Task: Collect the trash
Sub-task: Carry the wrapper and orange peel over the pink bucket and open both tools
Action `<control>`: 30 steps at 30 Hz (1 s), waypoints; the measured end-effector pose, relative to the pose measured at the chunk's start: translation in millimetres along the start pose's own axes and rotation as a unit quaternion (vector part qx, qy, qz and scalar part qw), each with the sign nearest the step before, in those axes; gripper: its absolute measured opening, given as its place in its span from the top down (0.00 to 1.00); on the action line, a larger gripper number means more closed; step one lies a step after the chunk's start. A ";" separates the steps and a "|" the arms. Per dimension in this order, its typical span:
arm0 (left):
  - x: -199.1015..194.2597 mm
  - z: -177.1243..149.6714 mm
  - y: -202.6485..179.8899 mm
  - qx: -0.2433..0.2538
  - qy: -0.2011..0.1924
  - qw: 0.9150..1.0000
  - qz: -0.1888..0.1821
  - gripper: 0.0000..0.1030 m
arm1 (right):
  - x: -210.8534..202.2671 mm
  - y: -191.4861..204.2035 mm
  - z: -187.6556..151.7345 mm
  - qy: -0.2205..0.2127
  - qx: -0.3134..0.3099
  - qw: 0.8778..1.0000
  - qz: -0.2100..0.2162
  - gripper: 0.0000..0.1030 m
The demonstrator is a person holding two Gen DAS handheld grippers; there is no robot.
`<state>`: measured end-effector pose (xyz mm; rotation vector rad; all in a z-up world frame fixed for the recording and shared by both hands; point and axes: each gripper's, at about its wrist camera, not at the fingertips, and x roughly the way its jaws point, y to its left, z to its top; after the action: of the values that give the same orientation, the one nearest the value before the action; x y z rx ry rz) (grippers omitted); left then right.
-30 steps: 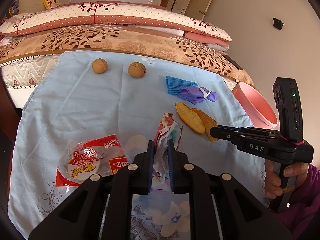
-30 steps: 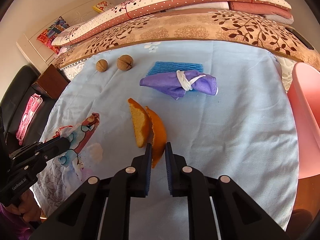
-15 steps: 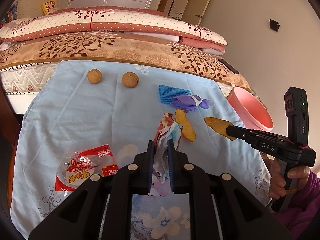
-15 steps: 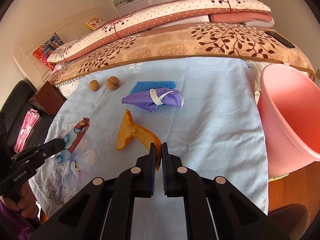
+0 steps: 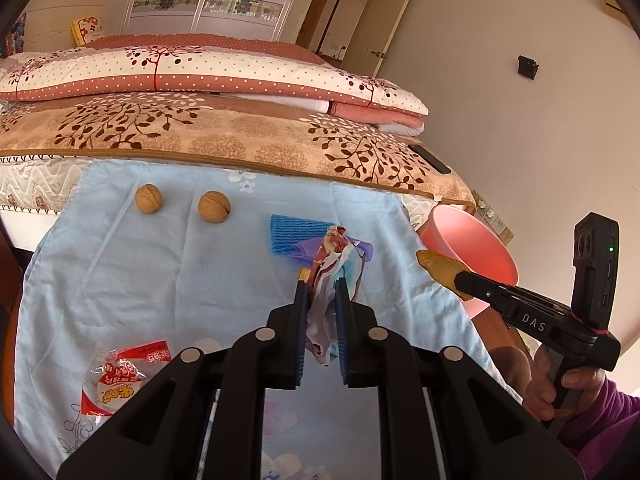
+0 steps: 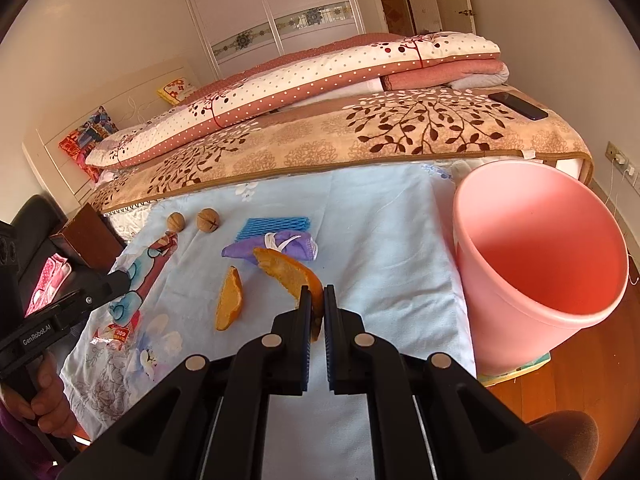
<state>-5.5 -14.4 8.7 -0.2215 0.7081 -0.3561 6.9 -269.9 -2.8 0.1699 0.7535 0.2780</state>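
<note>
Plainly, the bed (image 6: pixel 360 136) fills the background, its near side partly hidden behind the desk's light blue cloth (image 6: pixel 380 240). Just off the cloth's right edge stands a pink trash bin (image 6: pixel 540 264); its base is cut off behind the right gripper's body. The right gripper (image 6: pixel 317 308) has its jaws clamped on an orange peel (image 6: pixel 292 272), lifted above the cloth; the peel's lower end is hidden between the jaws. The left gripper (image 5: pixel 320 300) pinches a crumpled printed wrapper (image 5: pixel 332 264), which masks most of the purple cloth bundle (image 6: pixel 280 246) and part of the blue foam net (image 5: pixel 296 232) in the left view. A second peel (image 6: pixel 229 300) lies on the cloth. At the near left, a red snack packet (image 5: pixel 120 380) is half covered by the gripper's arm. Two walnuts (image 5: pixel 214 207) sit near the far edge.
</note>
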 end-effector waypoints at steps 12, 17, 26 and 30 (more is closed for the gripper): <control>12.2 20.3 -49.4 0.031 -0.020 0.999 -0.039 0.88 | -32.5 -38.2 13.5 -0.054 0.037 0.997 -0.031 0.95; 18.1 28.3 -68.9 0.041 -0.028 0.997 -0.054 0.88 | -46.6 -53.8 18.8 -0.077 0.051 0.995 -0.045 0.95; 31.9 37.1 -103.7 0.065 -0.031 0.994 -0.077 0.87 | -61.8 -78.9 21.8 -0.099 0.077 0.990 -0.064 0.95; 40.4 36.7 -118.2 0.073 -0.027 0.993 -0.088 0.88 | -68.4 -87.3 21.7 -0.107 0.077 0.988 -0.080 0.95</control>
<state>18.6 -135.7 49.2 -0.1542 0.6075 -0.5670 -9.2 -375.0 35.3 0.2793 0.5707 0.0472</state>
